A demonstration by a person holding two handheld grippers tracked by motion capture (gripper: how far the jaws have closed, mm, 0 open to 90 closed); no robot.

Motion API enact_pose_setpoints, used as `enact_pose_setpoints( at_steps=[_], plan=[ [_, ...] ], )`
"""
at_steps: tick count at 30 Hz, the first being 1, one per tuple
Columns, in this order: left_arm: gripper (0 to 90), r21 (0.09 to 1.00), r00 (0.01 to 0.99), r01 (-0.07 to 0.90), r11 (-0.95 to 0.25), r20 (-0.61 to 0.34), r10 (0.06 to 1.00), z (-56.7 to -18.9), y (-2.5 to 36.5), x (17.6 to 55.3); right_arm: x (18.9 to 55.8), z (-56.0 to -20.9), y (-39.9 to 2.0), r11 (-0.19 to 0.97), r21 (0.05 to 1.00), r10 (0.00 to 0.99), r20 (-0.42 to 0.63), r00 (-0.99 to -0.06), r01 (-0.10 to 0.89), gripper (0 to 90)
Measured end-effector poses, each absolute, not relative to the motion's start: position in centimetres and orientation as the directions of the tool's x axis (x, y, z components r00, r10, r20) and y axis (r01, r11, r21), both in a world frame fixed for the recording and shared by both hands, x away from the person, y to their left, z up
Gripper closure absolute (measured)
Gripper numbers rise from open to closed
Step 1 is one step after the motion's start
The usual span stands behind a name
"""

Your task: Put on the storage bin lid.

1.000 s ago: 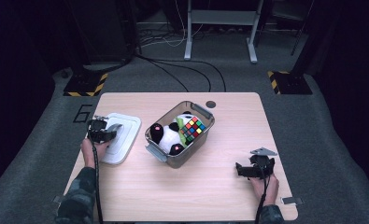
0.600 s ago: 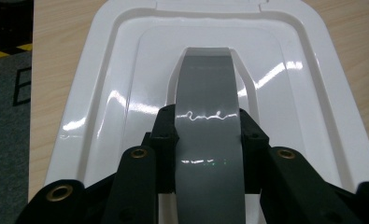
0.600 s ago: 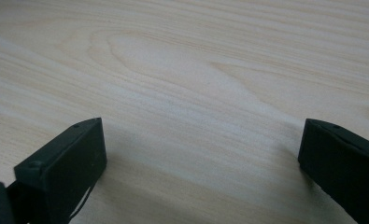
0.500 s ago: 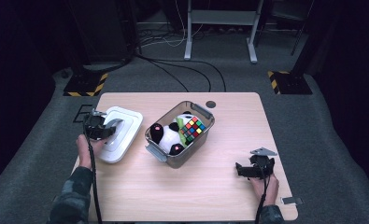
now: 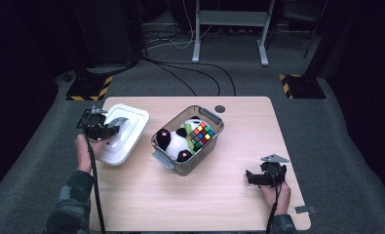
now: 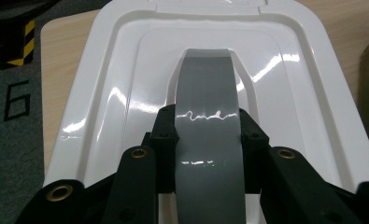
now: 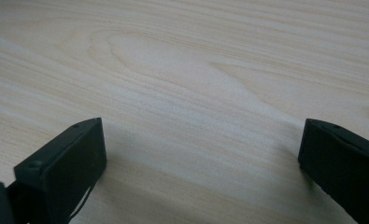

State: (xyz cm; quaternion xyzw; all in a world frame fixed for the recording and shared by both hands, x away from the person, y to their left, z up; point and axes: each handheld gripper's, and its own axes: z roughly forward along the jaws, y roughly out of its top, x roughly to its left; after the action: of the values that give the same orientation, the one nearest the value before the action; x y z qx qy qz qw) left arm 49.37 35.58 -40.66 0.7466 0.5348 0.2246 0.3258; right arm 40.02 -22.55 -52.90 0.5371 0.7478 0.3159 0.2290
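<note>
Left gripper (image 5: pixel 104 130) clamped on grey handle (image 6: pixel 209 135) of white lid (image 5: pixel 124 132), lifting it tilted off table (image 5: pixel 219 204) left of open bin (image 5: pixel 207 147), presumably to cap it; right gripper (image 5: pixel 260 177) parked wide, empty, clear of the path.

**Right gripper: open over bare counter**

The right gripper (image 7: pixel 198 154) stands with its two black jaws spread wide, one at the lower left, one at the lower right. Nothing lies between them. Beneath is the pale wood-grain counter (image 7: pixel 187 70), faintly shadowed near each jaw.
</note>
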Motion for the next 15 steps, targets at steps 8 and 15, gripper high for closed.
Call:
enact_pose_setpoints(
  at_steps=[8, 15],
  plan=[
    [66.7, 0.744, 0.347, 0.638, -0.199, -0.046, 0.937, -38.2, 34.5, 49.2, 40.0, -52.9, -22.6, 0.227, 0.718, 0.947, -0.005, -0.321, 0.658, 0.2],
    [66.7, 0.755, 0.389, 0.619, -0.216, -0.056, 0.920, -36.3, 32.8, 49.2, 40.0, -52.9, -22.6, 0.227, 0.718, 0.947, -0.005, -0.321, 0.658, 0.2]
  ],
)
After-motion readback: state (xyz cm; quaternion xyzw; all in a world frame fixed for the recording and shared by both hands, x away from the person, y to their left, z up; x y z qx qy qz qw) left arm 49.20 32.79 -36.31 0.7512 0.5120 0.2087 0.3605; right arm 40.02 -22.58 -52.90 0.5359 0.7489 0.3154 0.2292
